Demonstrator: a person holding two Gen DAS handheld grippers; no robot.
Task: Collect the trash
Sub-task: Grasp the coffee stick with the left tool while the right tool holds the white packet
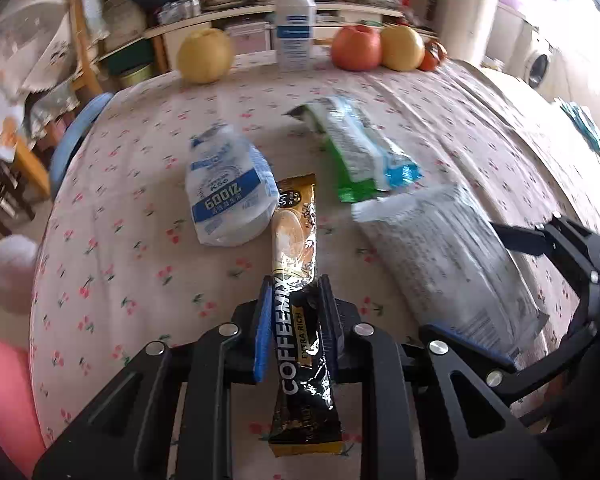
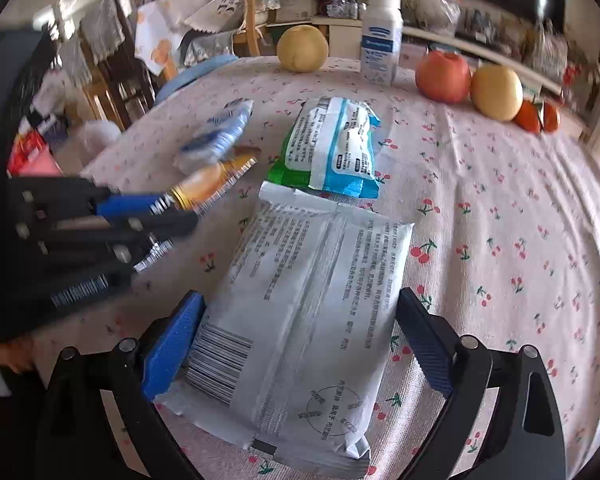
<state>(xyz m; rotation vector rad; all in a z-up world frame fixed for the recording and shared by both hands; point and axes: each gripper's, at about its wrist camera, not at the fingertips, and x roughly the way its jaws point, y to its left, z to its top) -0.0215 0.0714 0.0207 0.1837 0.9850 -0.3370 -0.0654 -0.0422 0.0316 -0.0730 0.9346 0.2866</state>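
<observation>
A black and gold coffee-mix sachet (image 1: 296, 320) lies on the cherry-print tablecloth (image 1: 140, 240), and my left gripper (image 1: 295, 316) is shut on its middle, blue pads pressed to both sides. The right wrist view shows this gripper (image 2: 176, 210) from the side with the sachet (image 2: 212, 180) sticking out. A large white wrapper (image 2: 312, 300) lies flat between the wide-apart jaws of my right gripper (image 2: 300, 340), which stands open around its near end. A crumpled blue-and-white pouch (image 1: 228, 196) and a green-and-blue wrapper (image 1: 360, 148) lie further back.
Along the table's far edge stand a yellow fruit (image 1: 206, 54), a white bottle (image 1: 294, 28), a red apple (image 1: 356, 48) and another yellow fruit (image 1: 402, 48). The table drops off at the left, with chairs and cluttered shelves beyond.
</observation>
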